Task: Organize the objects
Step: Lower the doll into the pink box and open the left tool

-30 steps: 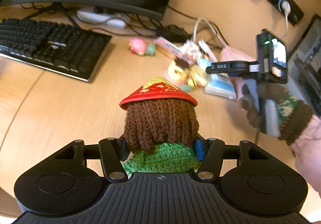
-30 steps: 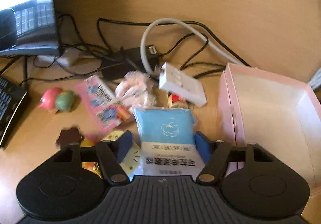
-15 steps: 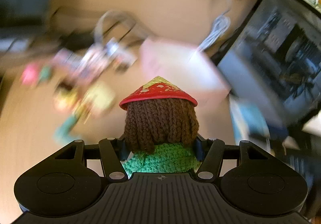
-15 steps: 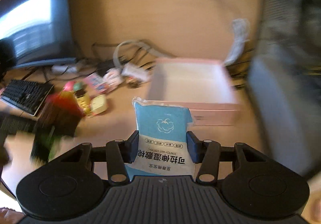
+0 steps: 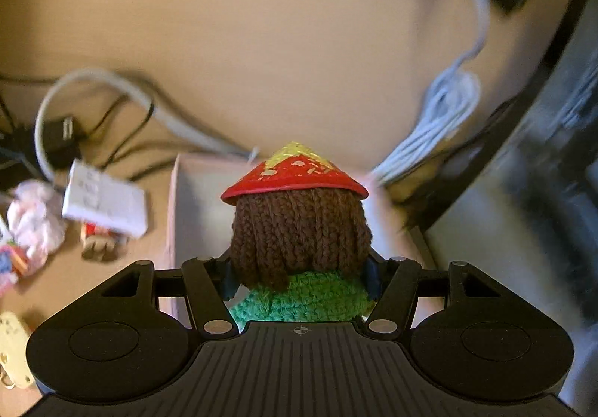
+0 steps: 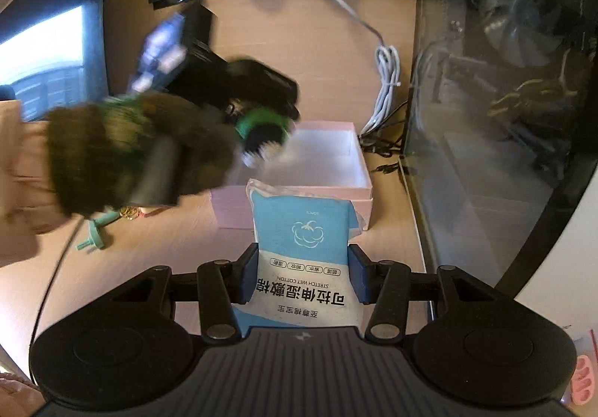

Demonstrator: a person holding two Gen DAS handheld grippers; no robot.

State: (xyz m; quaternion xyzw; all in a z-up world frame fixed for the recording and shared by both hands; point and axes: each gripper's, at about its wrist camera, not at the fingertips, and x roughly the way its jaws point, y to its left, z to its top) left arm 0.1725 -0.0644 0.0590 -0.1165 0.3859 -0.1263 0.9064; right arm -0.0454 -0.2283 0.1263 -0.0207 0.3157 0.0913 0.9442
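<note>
Seemingly midway, the left gripper (image 5: 299, 273) pinches a crocheted doll (image 5: 299, 230) just short of the empty pink box (image 6: 329, 170) ahead of its fingers, the right gripper (image 6: 302, 276) clamps a blue wet-cotton pack (image 6: 302, 256) before it, while small toys (image 5: 33, 226) wait leftward.

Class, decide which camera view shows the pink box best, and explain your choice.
The right wrist view: the pink box shows its whole open top, white inside and front wall, behind the blue packet. In the left wrist view the crocheted doll hides most of it; only the box's left wall and far corners appear.
</note>
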